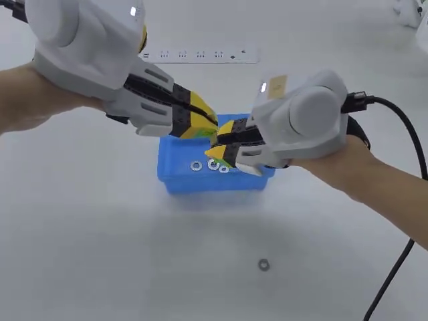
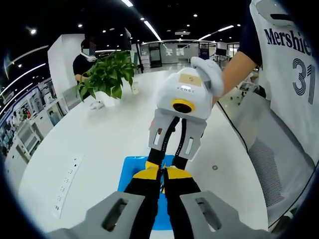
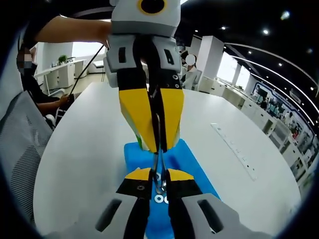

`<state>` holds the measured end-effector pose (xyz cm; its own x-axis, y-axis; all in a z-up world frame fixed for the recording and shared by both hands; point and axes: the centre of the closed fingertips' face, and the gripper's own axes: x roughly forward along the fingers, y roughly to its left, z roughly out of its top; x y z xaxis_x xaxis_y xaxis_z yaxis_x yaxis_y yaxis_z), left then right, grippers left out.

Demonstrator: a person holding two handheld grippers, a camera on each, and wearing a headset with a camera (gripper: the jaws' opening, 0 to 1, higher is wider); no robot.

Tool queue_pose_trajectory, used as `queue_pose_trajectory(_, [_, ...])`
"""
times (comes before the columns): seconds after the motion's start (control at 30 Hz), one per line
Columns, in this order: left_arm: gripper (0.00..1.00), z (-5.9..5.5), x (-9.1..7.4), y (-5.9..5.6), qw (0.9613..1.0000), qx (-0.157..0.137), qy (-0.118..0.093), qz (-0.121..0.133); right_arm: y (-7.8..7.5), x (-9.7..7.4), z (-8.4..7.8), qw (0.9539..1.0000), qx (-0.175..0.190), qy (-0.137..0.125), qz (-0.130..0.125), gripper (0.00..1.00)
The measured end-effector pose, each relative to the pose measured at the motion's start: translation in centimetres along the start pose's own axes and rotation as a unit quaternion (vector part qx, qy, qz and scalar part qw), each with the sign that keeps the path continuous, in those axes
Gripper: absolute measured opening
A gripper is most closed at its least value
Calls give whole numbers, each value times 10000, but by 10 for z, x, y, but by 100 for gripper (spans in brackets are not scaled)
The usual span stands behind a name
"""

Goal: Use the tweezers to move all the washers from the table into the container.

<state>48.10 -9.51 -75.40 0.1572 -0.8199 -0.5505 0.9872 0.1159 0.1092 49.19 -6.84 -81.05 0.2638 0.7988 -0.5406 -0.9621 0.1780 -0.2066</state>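
Presently, step in hand: judged to be the drop of a washer into the blue container [image 1: 214, 184]. The tweezers [image 3: 158, 164] point down into it from above.
Left gripper [image 1: 204, 124]: jaws pressed together on the upper end of the tweezers; the hold looks firm in the right gripper view.
Right gripper [image 1: 222, 154]: jaws drawn to a narrow gap on either side of the tweezers' arms, low down and appearing to touch them. How hard they press cannot be told.
Tweezer tips: just above the container floor, near the dropped washers [image 1: 212, 165]. Whether a washer sits between the tips cannot be told.
Dropped washers: three counted, lying close together near the middle of the container.
Outstanding: one loose washer [image 1: 263, 265] on the white table [image 1: 100, 254], well apart from the container, on the person's side.
Advice for the step: keep the tips inside the container walls and hold the left grip steady. Ease the right jaws apart slowly so the arms open without a flick — then lift straight up before swinging toward the loose washer.
Risk: a sudden release could bounce a washer over the low wall.
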Motion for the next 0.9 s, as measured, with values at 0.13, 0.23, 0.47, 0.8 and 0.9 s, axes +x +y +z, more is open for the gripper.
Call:
queue_pose_trajectory(0.13, [6, 13, -8, -8, 10000, 26, -54, -21, 7, -14, 11, 9999, -23, -125, -47, 12])
queue_pose_trajectory(0.23, [6, 15, -8, -15, 9999, 64, -74, -30, 13, -21, 14, 9998, -66, -148, -64, 12])
queue_pose_trajectory(0.47, [6, 27, -9, -42, 9998, 203, -62, -31, 34, -37, 17, 9998, -134, -160, -39, 12])
queue_pose_trajectory(0.8, [7, 45, 2, -86, 9998, 129, -101, -133, 62, -56, 10, 9999, -125, -102, -5, 11])
queue_pose_trajectory(0.9, [7, 48, 6, -95, 9997, 101, -143, -165, 68, -62, 6, 9999, -113, -76, -10, 11])
